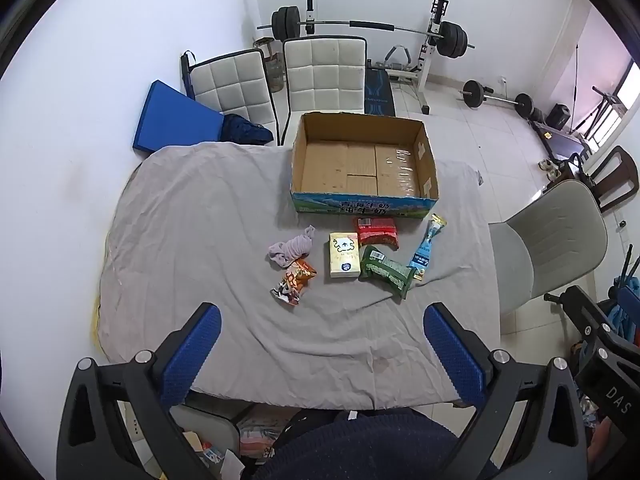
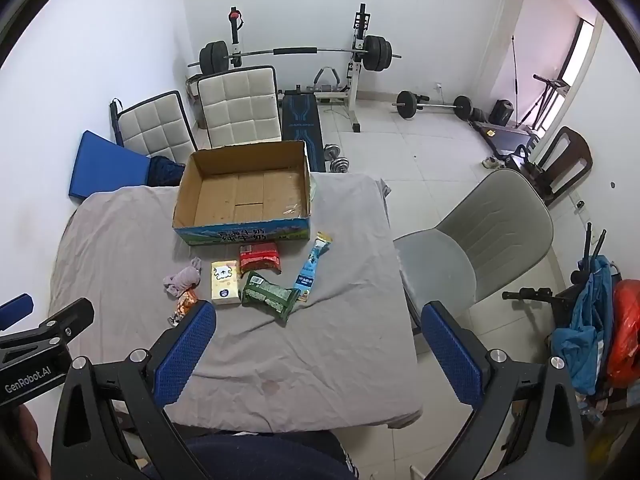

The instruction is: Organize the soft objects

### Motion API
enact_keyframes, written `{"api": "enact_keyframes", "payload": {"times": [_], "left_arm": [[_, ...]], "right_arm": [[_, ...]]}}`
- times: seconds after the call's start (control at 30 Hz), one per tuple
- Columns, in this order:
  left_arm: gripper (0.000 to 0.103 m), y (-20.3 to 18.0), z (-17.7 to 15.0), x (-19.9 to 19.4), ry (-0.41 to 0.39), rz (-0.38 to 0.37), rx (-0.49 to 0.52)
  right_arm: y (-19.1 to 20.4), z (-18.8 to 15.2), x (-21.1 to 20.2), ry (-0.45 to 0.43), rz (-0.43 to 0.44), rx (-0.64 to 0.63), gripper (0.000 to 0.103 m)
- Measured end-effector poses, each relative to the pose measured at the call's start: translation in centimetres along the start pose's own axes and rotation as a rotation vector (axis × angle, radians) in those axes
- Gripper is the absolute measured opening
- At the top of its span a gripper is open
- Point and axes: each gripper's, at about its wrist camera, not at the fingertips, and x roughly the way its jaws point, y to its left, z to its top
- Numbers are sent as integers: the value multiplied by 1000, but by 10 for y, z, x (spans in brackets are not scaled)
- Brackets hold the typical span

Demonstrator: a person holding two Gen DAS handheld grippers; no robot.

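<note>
**Soft Items Grouped Before an Open Carton; Both Claws Spread**

Soft items lie in a loose cluster on the grey wrinkled cloth (image 1: 192,216) covering the table, just in front of the open brown cardboard carton (image 1: 362,162) with a blue printed front.

Cluster contents:
- crumpled lilac fabric piece (image 1: 290,250), touching the orange snack packet (image 1: 294,282) below it
- cream rectangular tissue pack (image 1: 343,255), centre
- red foil packet (image 1: 378,232), nearest the carton
- green foil packet (image 1: 386,271), below the red one
- light-blue slim stick pouch (image 1: 427,247), rightmost, its lower end at the green packet

The carton interior holds no items.

The left gripper (image 1: 322,342) hovers above the near cloth edge, blue-padded fingers spread wide, holding nothing. The right gripper (image 2: 318,338) hovers likewise, spread and unloaded; its left finger overlaps the orange packet in the right wrist view.
</note>
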Motion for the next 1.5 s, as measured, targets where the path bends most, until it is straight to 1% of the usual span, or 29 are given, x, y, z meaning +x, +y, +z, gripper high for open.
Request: {"api": "enact_keyframes", "payload": {"times": [0.6, 1.5], "left_arm": [[103, -1, 2, -11, -24, -5, -6], [103, -6, 1, -15, -38, -12, -9]], "right_arm": [[-2, 4, -6, -18, -1, -3, 103], [-3, 6, -11, -34, 2, 1, 103]]}}
